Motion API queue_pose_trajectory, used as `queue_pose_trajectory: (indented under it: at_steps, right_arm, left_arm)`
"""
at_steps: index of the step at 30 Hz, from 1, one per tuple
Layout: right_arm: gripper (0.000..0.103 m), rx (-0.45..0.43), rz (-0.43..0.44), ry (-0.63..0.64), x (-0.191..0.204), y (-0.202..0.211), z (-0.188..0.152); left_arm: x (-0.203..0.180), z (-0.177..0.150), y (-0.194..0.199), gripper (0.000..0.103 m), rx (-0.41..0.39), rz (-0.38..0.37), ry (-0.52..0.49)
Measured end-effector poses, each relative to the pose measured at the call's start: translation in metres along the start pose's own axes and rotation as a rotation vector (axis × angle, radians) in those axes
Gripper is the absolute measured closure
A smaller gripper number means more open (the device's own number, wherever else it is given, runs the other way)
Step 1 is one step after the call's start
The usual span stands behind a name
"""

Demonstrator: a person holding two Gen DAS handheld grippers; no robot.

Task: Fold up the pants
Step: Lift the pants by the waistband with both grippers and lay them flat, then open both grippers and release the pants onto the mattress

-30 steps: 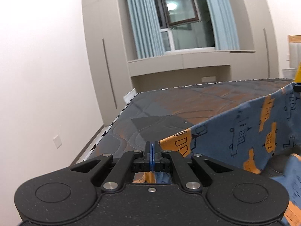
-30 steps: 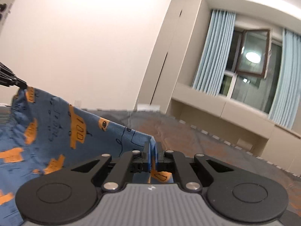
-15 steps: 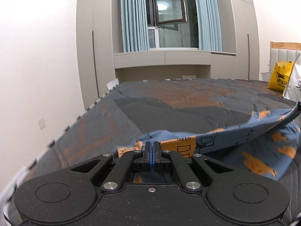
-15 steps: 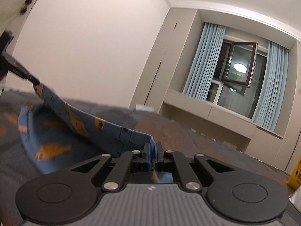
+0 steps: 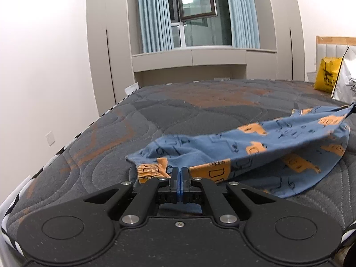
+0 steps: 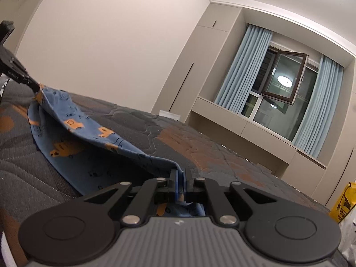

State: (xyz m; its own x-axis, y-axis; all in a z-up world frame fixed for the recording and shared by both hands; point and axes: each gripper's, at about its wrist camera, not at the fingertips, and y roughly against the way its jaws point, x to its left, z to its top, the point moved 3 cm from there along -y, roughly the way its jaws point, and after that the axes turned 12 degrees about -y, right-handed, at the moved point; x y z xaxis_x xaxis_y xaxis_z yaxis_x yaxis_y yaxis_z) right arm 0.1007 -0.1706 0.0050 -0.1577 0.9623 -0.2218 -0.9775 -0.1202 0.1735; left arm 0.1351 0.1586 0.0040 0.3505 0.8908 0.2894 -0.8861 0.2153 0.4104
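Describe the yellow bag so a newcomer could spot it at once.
Start at the big dark quilted mattress and follow it to the far right corner by the padded headboard. The yellow bag stands there against a white bag. It alone is bright yellow with dark print; the pants nearer are blue and orange.

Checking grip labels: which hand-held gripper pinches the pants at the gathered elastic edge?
The left hand-held gripper, at the orange gathered edge of the pants; the right hand-held gripper pinches plain blue fabric.
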Motion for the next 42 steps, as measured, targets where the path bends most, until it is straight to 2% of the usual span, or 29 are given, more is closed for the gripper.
queue_pose_trajectory:
  at_steps: [8,13,20,21,22,23,24,25,26,28,29,31,35,37,39,42]
  right_arm:
    - [0.099,0.048,0.009,0.012,0.005,0.009,-0.019]
    - [0.099,0.098,0.037,0.072,0.013,0.004,-0.023]
    - [0.099,0.167,0.066,0.184,0.019,0.001,-0.035]
    - [0.098,0.173,0.07,0.193,0.021,-0.001,-0.036]
    - [0.096,0.179,0.07,0.198,0.022,-0.002,-0.036]
    - [0.09,0.182,0.071,0.2,0.022,-0.004,-0.036]
    - [0.085,0.186,0.074,0.197,0.02,-0.004,-0.037]
    - [0.065,0.193,0.08,0.188,0.018,-0.004,-0.038]
    - [0.039,0.2,0.085,0.173,0.014,-0.005,-0.037]
    - [0.023,0.201,0.092,0.128,0.003,-0.005,-0.032]
    - [0.02,0.201,0.087,0.104,-0.005,-0.006,-0.03]
    - [0.012,0.209,0.055,0.052,-0.027,-0.01,-0.025]
    - [0.006,0.229,-0.033,-0.045,-0.087,-0.032,-0.018]
    - [0.006,0.255,-0.036,-0.143,-0.124,-0.056,-0.016]
    - [0.009,0.303,-0.004,-0.252,-0.156,-0.086,-0.016]
    - [0.018,0.387,0.052,-0.391,-0.194,-0.137,-0.022]
  left_arm:
    - [-0.003,-0.017,-0.006,0.103,0.04,-0.017,0.027]
    - [-0.007,-0.018,-0.003,0.103,0.052,-0.01,0.007]
    - [-0.009,-0.027,-0.003,0.101,0.087,-0.02,0.038]
    - [-0.01,-0.027,-0.003,0.097,0.089,-0.025,0.047]
    - [-0.012,-0.025,-0.002,0.087,0.086,-0.023,0.055]
    - [-0.014,-0.023,0.0,0.073,0.077,-0.018,0.062]
    - [-0.018,-0.018,0.003,0.065,0.063,-0.017,0.064]
    - [-0.022,-0.012,0.006,0.051,0.042,-0.017,0.064]
    - [-0.028,-0.007,0.008,0.04,0.024,-0.013,0.064]
    - [-0.041,0.005,0.01,0.028,-0.008,-0.02,0.068]
    - [-0.049,0.013,0.009,0.022,-0.028,-0.033,0.071]
    - [-0.07,0.028,0.006,0.019,-0.068,-0.073,0.077]
    - [-0.124,0.059,-0.007,0.011,-0.15,-0.216,0.083]
    - [-0.152,0.073,-0.019,0.01,-0.159,-0.276,0.091]
    - [-0.174,0.084,-0.034,0.01,-0.138,-0.29,0.117]
    - [-0.196,0.096,-0.059,0.006,-0.076,-0.271,0.181]
